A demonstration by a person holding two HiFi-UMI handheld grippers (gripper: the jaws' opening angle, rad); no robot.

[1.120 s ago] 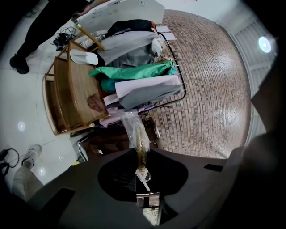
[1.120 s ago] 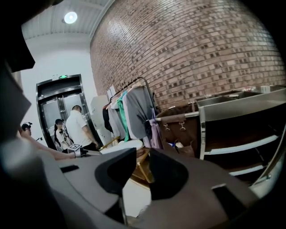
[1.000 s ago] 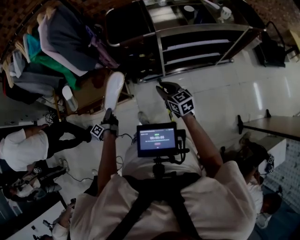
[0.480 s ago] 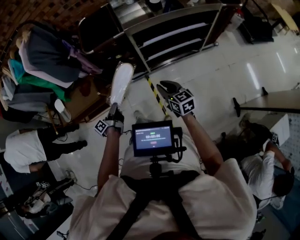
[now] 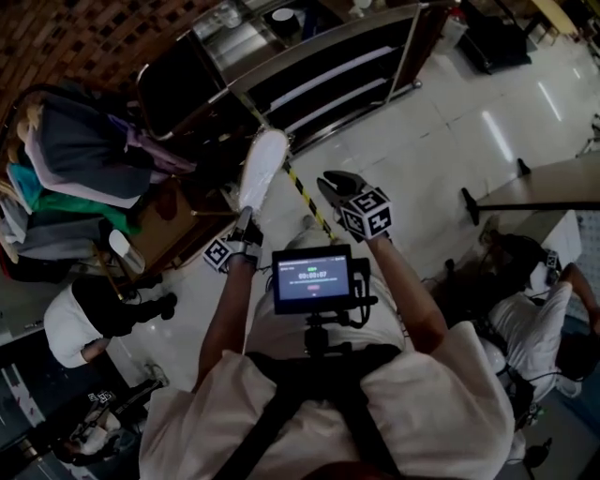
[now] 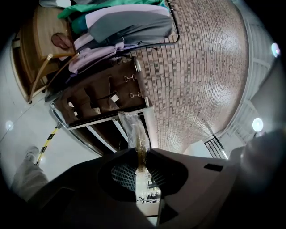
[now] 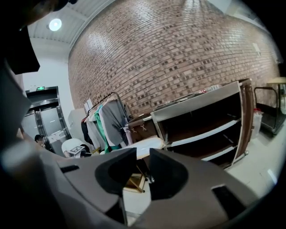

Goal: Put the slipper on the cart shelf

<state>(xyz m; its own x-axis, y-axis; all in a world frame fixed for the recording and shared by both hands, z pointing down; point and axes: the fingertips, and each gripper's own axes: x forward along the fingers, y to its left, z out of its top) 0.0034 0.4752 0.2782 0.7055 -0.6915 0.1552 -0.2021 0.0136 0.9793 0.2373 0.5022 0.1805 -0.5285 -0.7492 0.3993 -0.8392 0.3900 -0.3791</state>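
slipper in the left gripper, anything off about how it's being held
The slipper sits in a clear plastic wrap, and the left gripper pinches it only at its near end, so it juts out unsupported toward the cart shelf. Nothing looks spilled or damaged.

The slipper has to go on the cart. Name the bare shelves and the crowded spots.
The cart's middle shelf and lower shelf look bare end to end. Its top tray carries small items. Left of the cart it is crowded, with the clothes rack and the wooden chair. The tiled floor in front gives free passage.
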